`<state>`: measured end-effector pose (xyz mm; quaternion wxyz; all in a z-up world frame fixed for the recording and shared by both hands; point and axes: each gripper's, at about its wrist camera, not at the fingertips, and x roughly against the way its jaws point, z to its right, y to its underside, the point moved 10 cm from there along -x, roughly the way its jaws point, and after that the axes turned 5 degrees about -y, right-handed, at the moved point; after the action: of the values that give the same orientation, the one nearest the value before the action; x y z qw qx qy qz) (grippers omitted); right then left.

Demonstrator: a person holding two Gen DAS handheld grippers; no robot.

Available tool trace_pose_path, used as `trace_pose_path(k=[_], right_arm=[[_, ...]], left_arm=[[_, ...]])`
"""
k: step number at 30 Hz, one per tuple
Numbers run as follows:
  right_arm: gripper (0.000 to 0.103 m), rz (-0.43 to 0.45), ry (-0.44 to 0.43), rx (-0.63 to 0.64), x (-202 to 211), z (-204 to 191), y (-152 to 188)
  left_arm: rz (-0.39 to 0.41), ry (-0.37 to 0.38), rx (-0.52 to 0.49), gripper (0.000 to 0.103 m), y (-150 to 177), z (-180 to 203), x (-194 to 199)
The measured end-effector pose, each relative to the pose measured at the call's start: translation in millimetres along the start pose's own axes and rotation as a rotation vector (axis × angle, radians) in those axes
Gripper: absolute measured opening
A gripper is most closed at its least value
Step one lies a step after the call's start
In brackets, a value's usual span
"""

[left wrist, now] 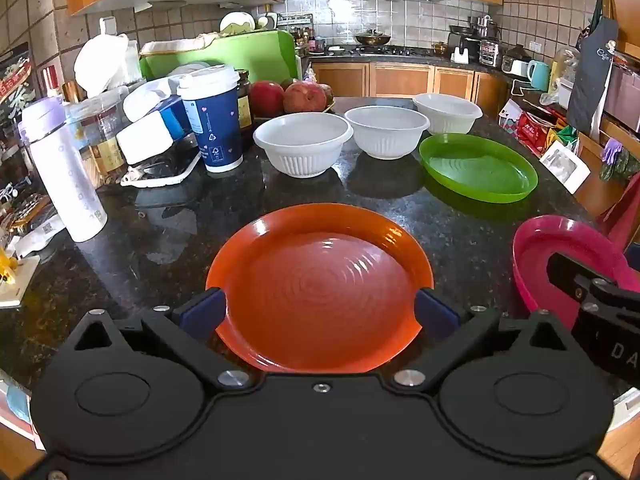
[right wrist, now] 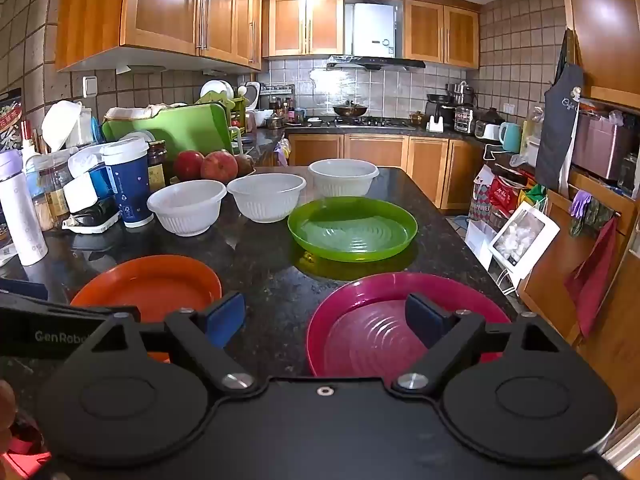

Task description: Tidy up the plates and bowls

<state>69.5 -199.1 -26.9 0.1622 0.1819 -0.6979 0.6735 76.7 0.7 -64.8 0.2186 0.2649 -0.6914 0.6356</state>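
Note:
An orange plate (left wrist: 320, 288) lies on the dark counter right in front of my left gripper (left wrist: 320, 314), whose open blue pads stand at its two sides. It also shows in the right wrist view (right wrist: 148, 284). A pink plate (right wrist: 372, 320) lies under my open right gripper (right wrist: 326, 318); the right pad is over the plate, the left pad over bare counter. A green plate (right wrist: 352, 228) lies farther back. Three white bowls (right wrist: 186, 206) (right wrist: 266, 196) (right wrist: 343, 176) stand in a row behind it.
At the left stand a white bottle (left wrist: 64, 176), a blue paper cup (left wrist: 212, 120), boxes, jars and a green cutting board (left wrist: 224, 56). Pomegranates (left wrist: 304, 96) lie behind the bowls. The counter (left wrist: 168, 220) ends on the right by a rack with bags.

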Motion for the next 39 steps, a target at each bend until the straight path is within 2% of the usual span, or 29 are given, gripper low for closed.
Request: trace_pose_path(k=[14,39], right_arm=[[0.092,-0.009,0.007,-0.004,1.0,1.8,0.3],[0.092,-0.019,0.005,0.001,-1.7,-0.9,4.2]], left_arm=[[-0.043,0.019,0.025,0.099,7.5,-1.3,1.4],[-0.050,0.016,0.032,0.099,11.9,-1.6,2.3]])
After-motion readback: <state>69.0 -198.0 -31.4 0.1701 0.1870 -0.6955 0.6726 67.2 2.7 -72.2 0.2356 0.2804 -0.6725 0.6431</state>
